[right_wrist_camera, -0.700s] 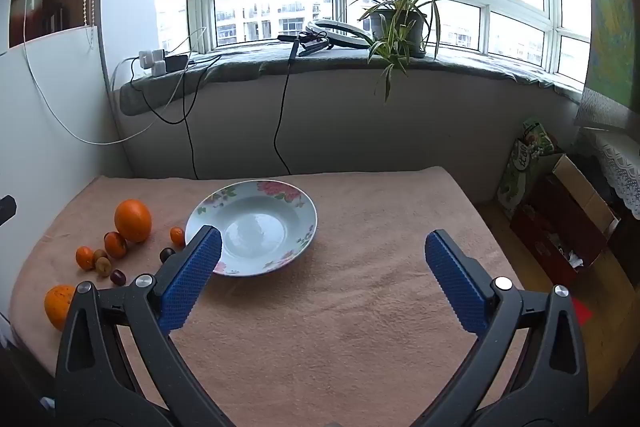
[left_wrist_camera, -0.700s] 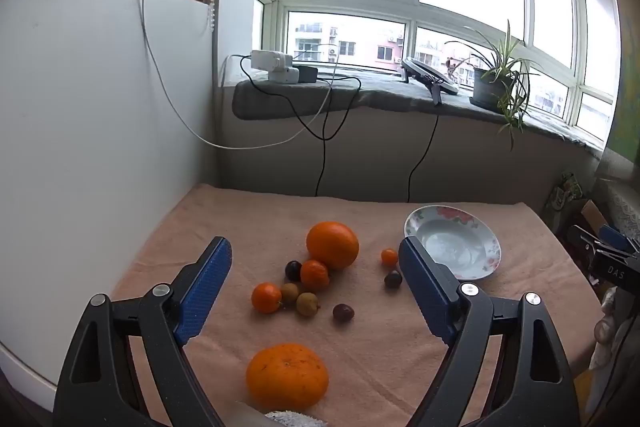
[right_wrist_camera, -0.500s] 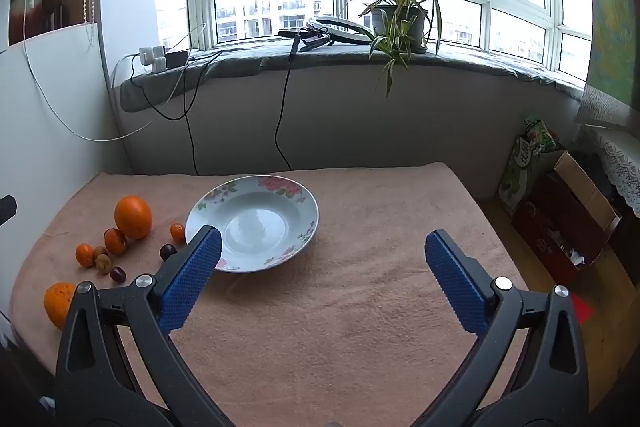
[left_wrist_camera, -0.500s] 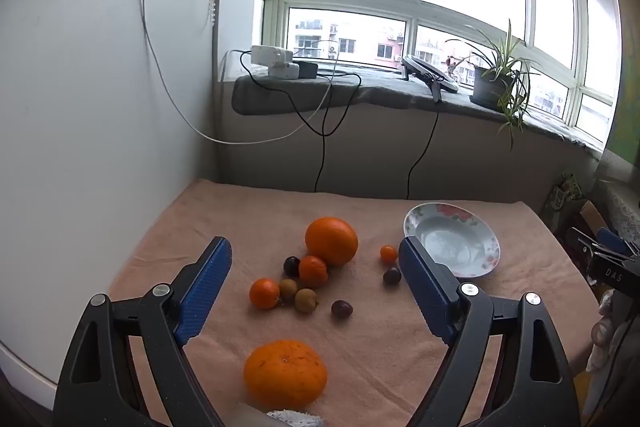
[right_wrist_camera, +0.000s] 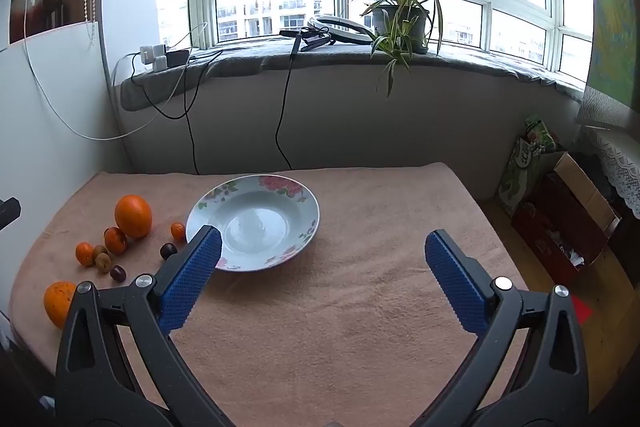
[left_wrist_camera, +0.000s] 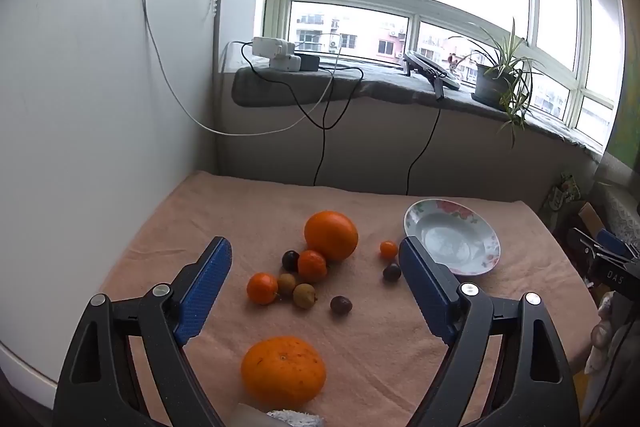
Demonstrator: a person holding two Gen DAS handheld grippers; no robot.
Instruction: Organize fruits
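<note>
The left gripper [left_wrist_camera: 316, 269] and right gripper [right_wrist_camera: 320, 265] both hang with jaws spread wide, holding nothing. The fruits [left_wrist_camera: 310, 267] lie scattered on the tabletop [right_wrist_camera: 360, 307] left of the empty plate [right_wrist_camera: 296, 223]. Only the right wrist view shows the boxes [right_wrist_camera: 560, 223] on the floor.

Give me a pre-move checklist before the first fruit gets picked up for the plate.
1. Left tool open, nothing in it: ok.
2. Right tool open, nothing in it: ok.
3. Plate holds no fruit, room to load: ok.
4. Near big orange lies apart from the other fruit, free to grasp: ok.
5. Far big orange touches a small orange: not ok for a clean grasp.
6. Fruit firmness: cannot tell.
</note>
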